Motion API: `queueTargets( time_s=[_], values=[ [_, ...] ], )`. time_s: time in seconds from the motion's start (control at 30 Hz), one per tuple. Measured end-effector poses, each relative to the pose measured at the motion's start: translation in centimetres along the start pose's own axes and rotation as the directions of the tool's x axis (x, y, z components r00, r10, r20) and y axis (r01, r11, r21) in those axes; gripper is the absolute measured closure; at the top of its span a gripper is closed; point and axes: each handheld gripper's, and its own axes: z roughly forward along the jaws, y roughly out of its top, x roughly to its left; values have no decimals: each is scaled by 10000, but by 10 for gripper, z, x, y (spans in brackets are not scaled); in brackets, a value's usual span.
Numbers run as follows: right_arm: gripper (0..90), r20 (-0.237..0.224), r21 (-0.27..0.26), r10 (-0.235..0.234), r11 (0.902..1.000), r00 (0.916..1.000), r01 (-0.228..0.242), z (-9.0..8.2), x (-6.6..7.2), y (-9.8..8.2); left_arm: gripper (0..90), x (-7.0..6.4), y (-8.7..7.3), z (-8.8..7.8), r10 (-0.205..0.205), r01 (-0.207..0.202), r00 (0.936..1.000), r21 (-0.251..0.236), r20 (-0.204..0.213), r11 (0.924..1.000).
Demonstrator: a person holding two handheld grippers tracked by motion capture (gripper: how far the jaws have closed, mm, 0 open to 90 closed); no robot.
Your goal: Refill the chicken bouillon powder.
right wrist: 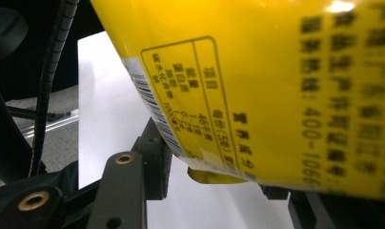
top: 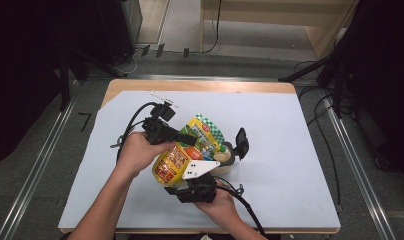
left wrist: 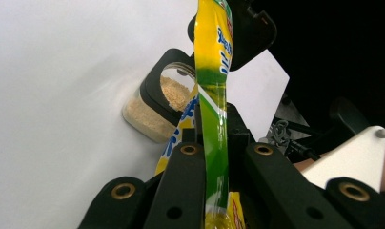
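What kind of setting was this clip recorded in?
Probably a lab or recording studio rather than a home: a table covered with a plain white sheet, loose cables on grey carpet, and black stand legs around it.

One yellow snack bag point(top: 177, 160), one open jar point(top: 223, 159) of granules, two hand-held grippers.

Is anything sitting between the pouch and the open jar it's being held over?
Nothing visible. In the left gripper view the yellow pouch hangs in front of the jar, whose mouth is open, its hinged lid flipped up to one side. The left gripper is pinching the pouch's edge.
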Motion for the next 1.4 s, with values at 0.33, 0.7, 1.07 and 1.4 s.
queueTargets(
  time_s=[0.33, 0.7, 1.07, 1.4],
  values=[
    [511, 451, -224, 169, 9996, 9988, -159, -3, -6, -4, 900, -4, 0, -7, 196, -195, 9998, -209, 19, 9996],
    [490, 798, -320, 26, 9995, 9968, -1, -4, -6, -4, 900, -7, -3, -18, 462, -452, 9987, -461, 208, 9979],
    [480, 1013, -538, 494, 9976, 9936, -441, -9, -15, -3, 900, -11, -4, -30, 586, -551, 9975, -844, 388, 9949],
    [477, 980, -622, 944, 9941, 9907, -886, -17, -16, 0, 900, -11, -6, -49, 693, -674, 9976, -1516, 71, 9861]
  ],
)
